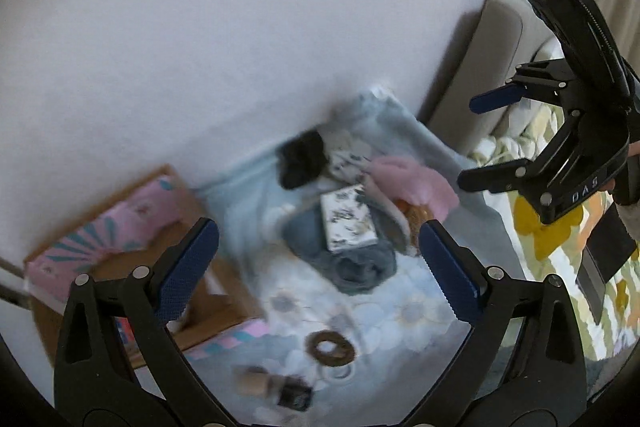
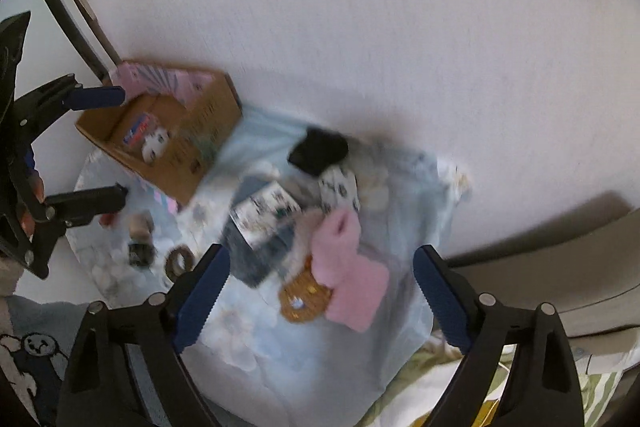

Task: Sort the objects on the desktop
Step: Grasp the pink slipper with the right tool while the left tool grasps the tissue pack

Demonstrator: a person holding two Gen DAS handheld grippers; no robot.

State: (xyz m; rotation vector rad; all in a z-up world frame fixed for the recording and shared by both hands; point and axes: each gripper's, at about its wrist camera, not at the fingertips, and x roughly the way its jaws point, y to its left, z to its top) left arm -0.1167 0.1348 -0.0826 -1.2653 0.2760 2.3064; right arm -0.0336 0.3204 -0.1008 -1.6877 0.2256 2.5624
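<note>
Pink fuzzy cloth (image 2: 352, 275) — rumpled, motion-blurred

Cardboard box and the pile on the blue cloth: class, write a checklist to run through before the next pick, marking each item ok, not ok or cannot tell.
1. Left claw open and empty: ok.
2. Right claw open and empty: ok.
3. Cardboard box open, with room inside: ok.
4. Patterned white box lying on top of the grey cloth, uncovered: ok.
5. Pink fuzzy item free of the brown piece beside it: cannot tell.
6. Picture sharp enough to aim: not ok, blurred.
</note>
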